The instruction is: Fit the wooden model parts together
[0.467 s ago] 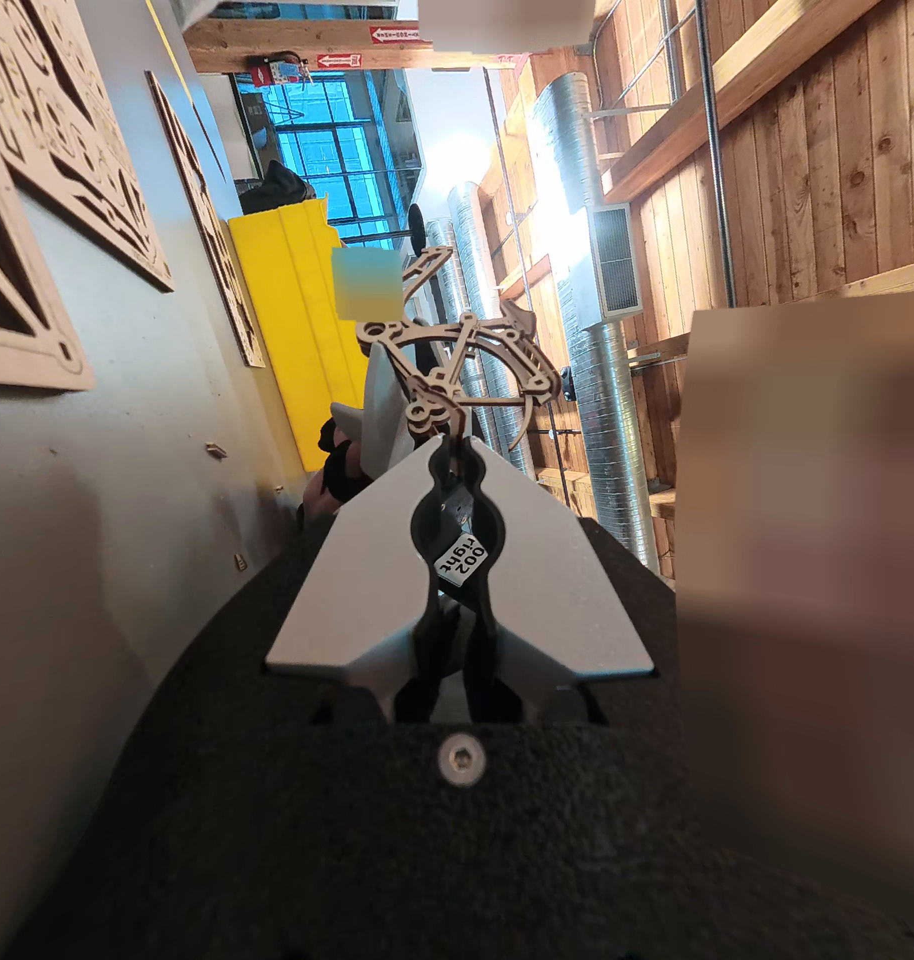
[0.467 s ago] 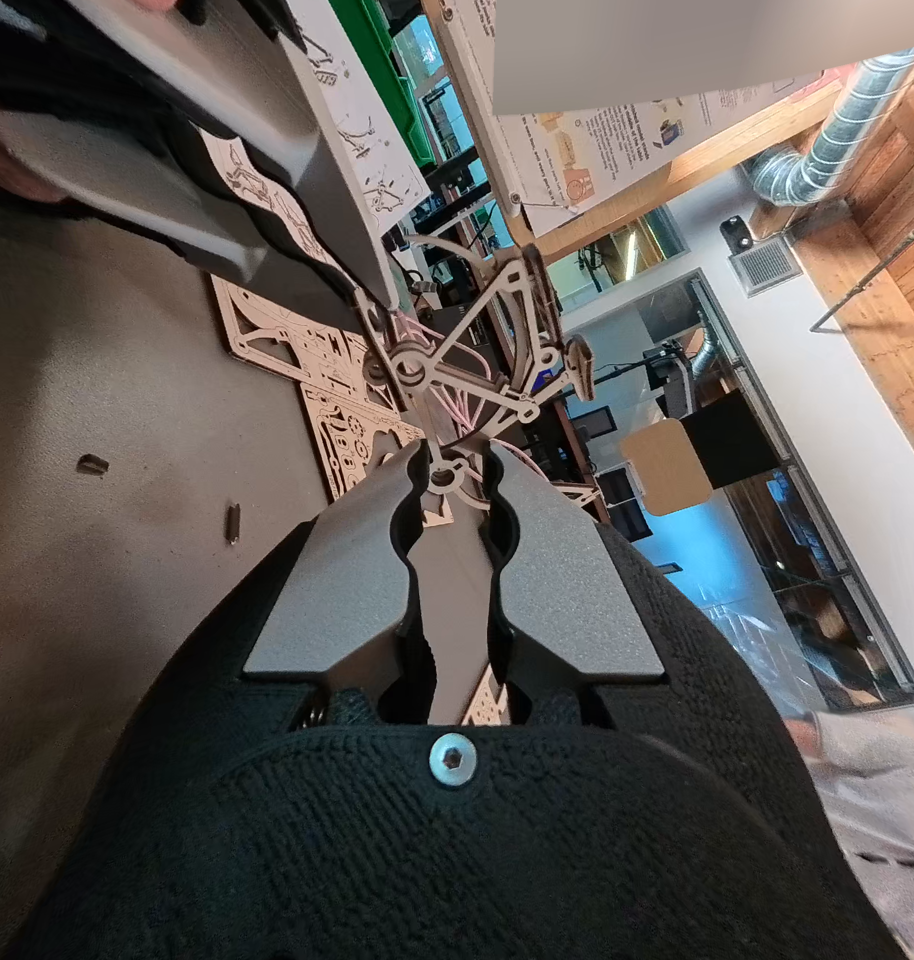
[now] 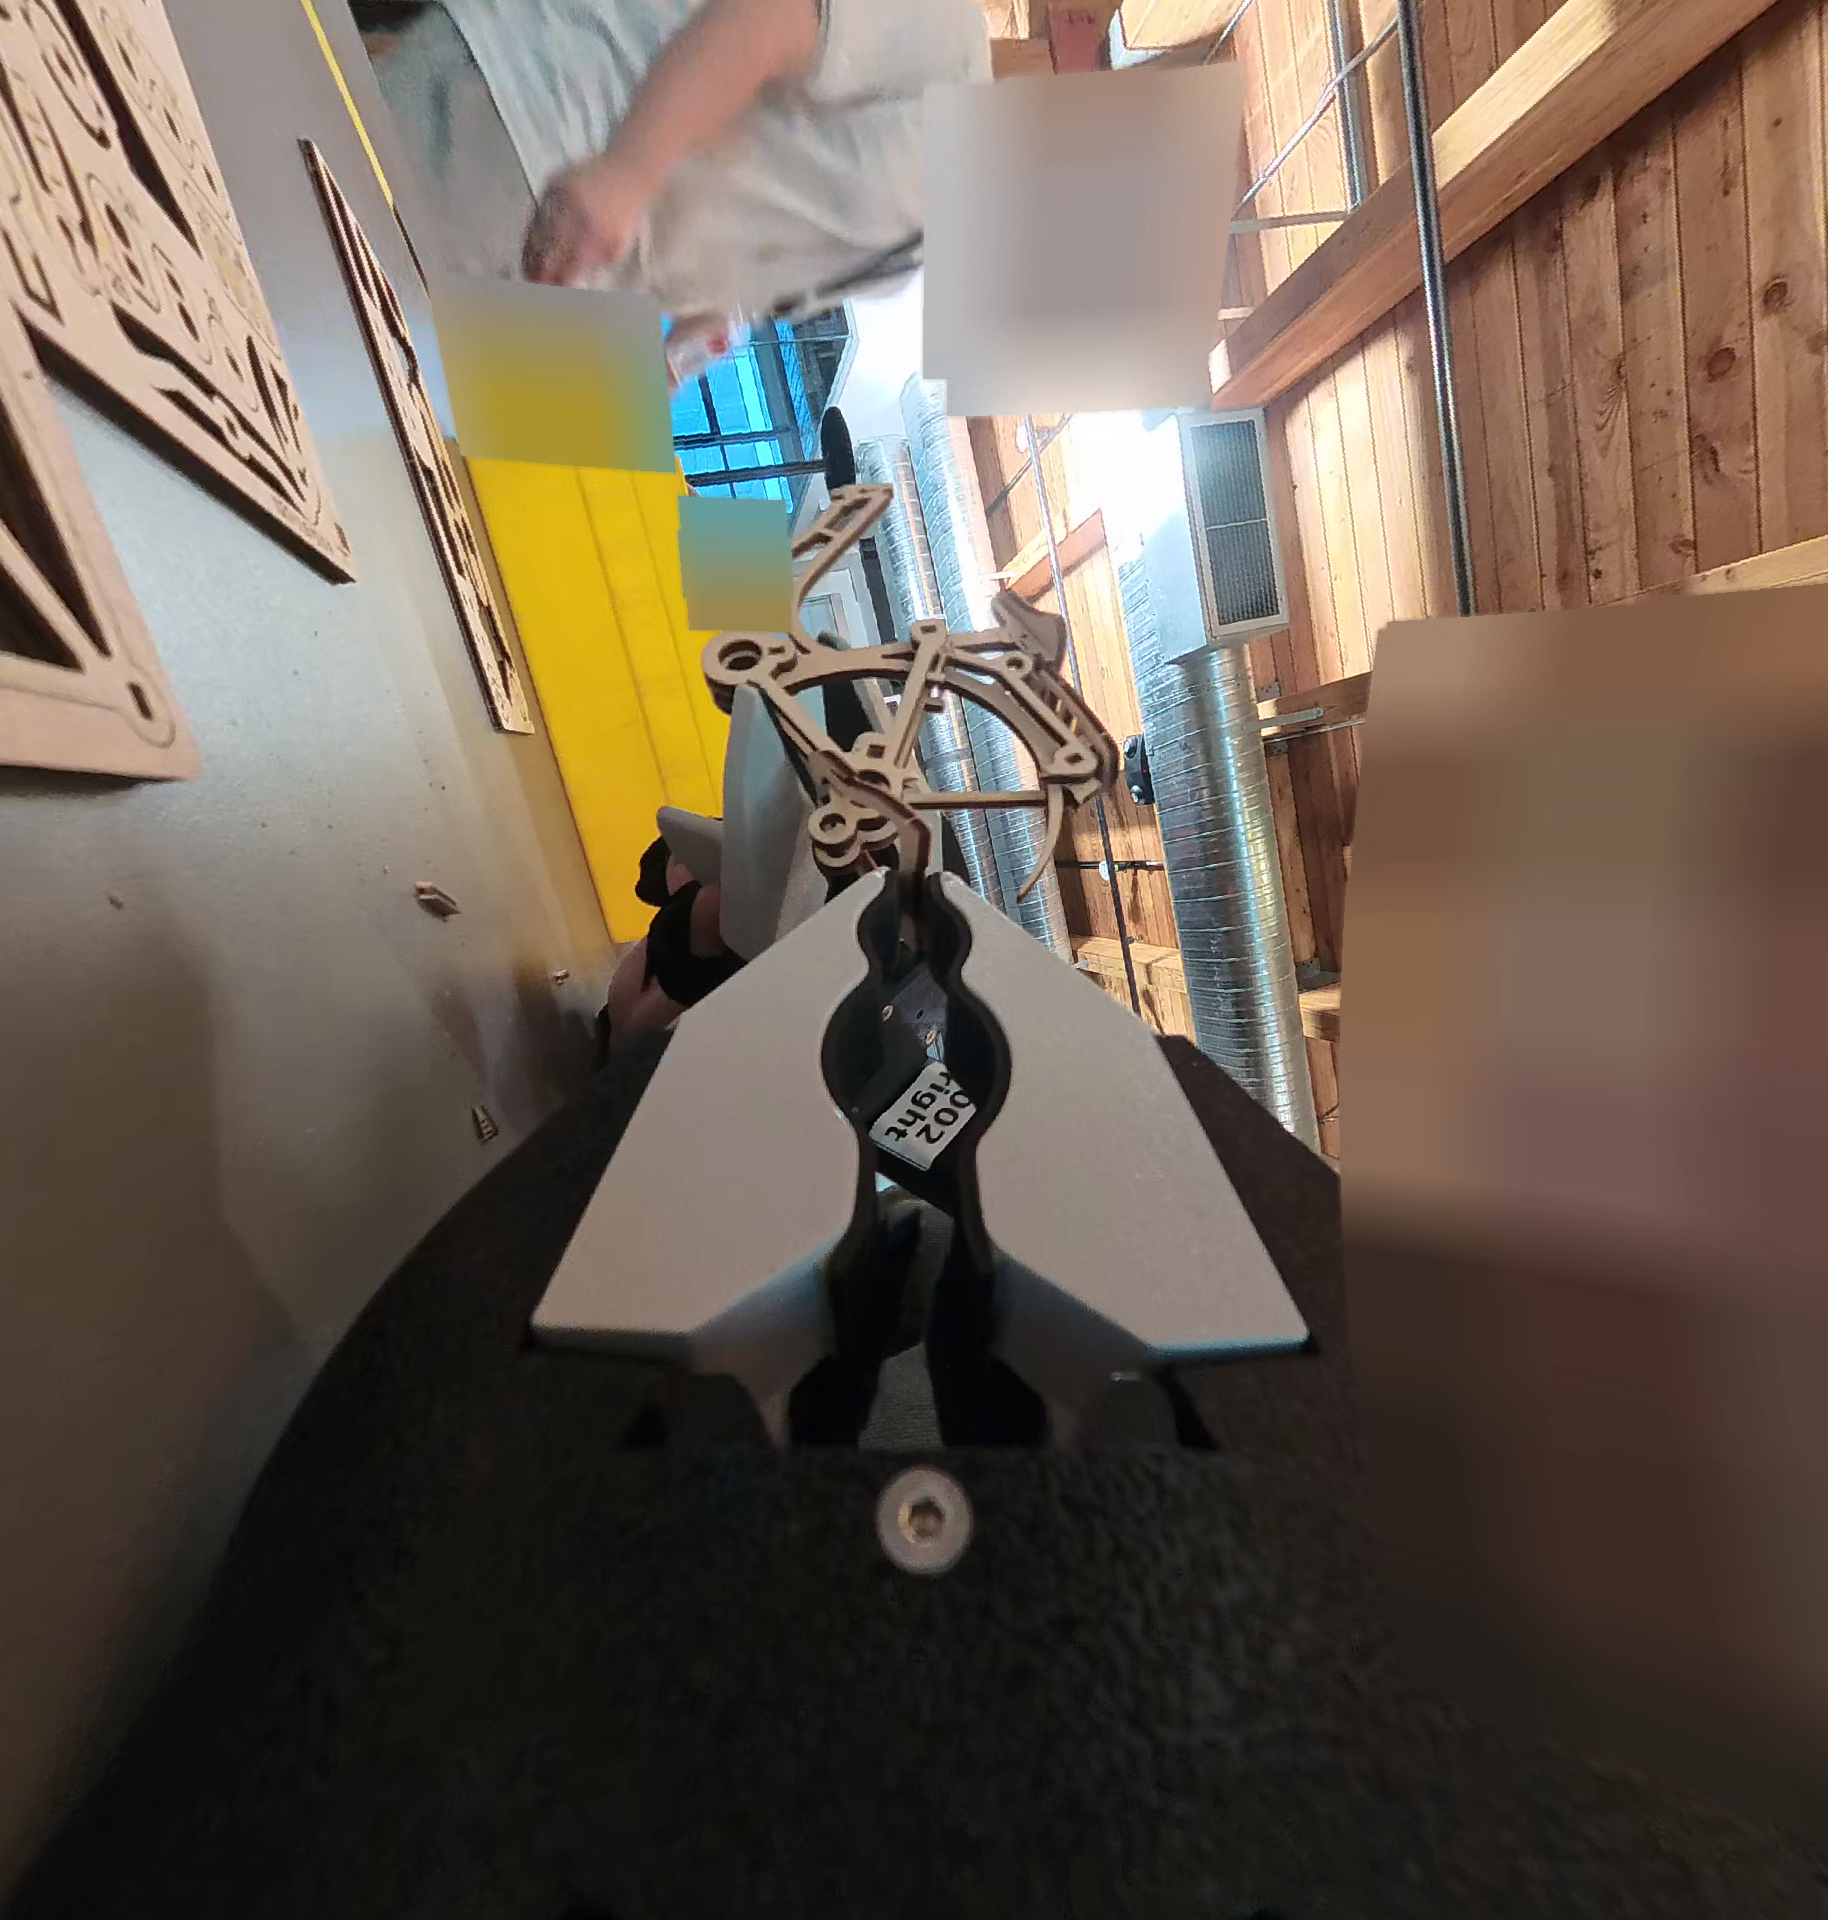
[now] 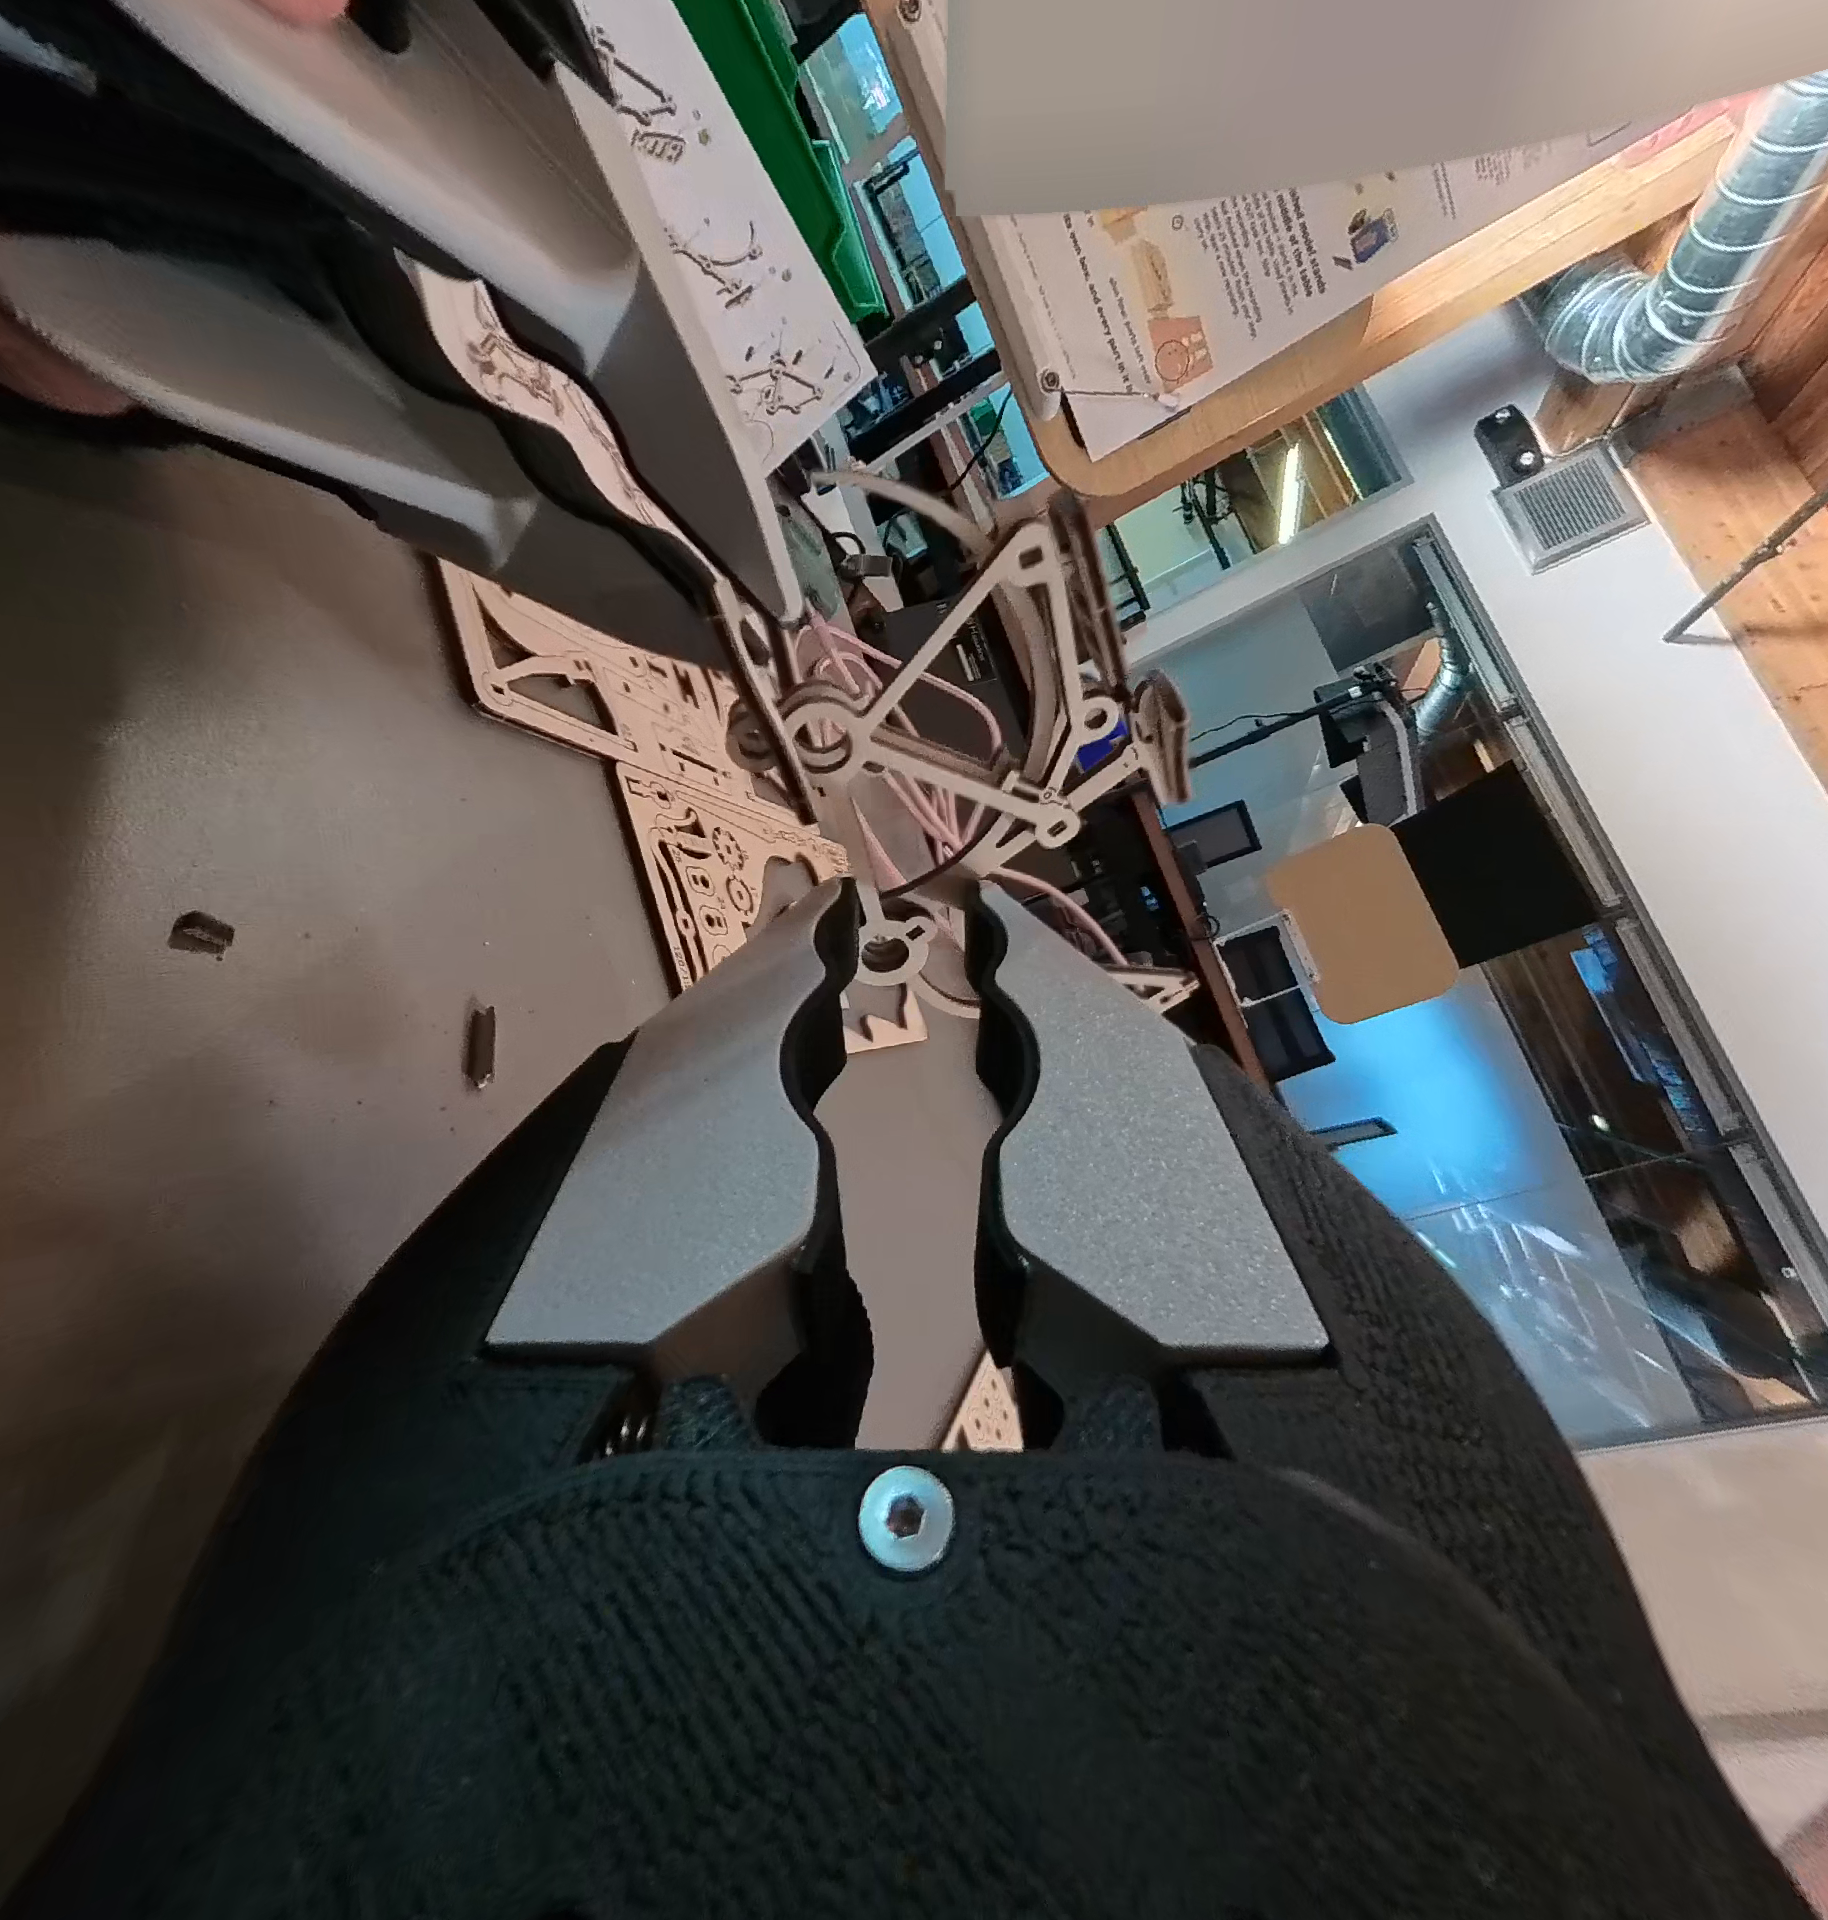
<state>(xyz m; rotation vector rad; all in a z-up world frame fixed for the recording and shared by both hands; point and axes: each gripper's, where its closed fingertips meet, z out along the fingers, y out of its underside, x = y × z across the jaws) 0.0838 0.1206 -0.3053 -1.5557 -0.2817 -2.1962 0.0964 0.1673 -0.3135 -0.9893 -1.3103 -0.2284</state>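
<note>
A partly built wooden bicycle model (image 3: 889, 727) is held in the air between both grippers. My left gripper (image 3: 905, 883) is shut on its lower end, by the crank piece. In the right wrist view the model (image 4: 941, 727) stands just past my right gripper (image 4: 910, 899). Its jaws stand narrowly apart with the model's small ring end between the fingertips. The left gripper (image 4: 754, 613) comes in from the upper left and pinches the frame's other end. The right gripper's grey fingers (image 3: 759, 821) show behind the model in the left wrist view.
Laser-cut wooden sheets (image 3: 141, 343) lie on the grey table (image 3: 214, 1039), with more sheets (image 4: 598, 707) and small offcuts (image 4: 198, 932) in the right wrist view. Paper instruction sheets (image 4: 754, 270) lie beyond. A person in a light shirt (image 3: 744, 156) stands behind, near a yellow panel (image 3: 598, 707).
A person in a light shirt has come into the top of the left wrist view. Both grippers and the model have barely moved.
</note>
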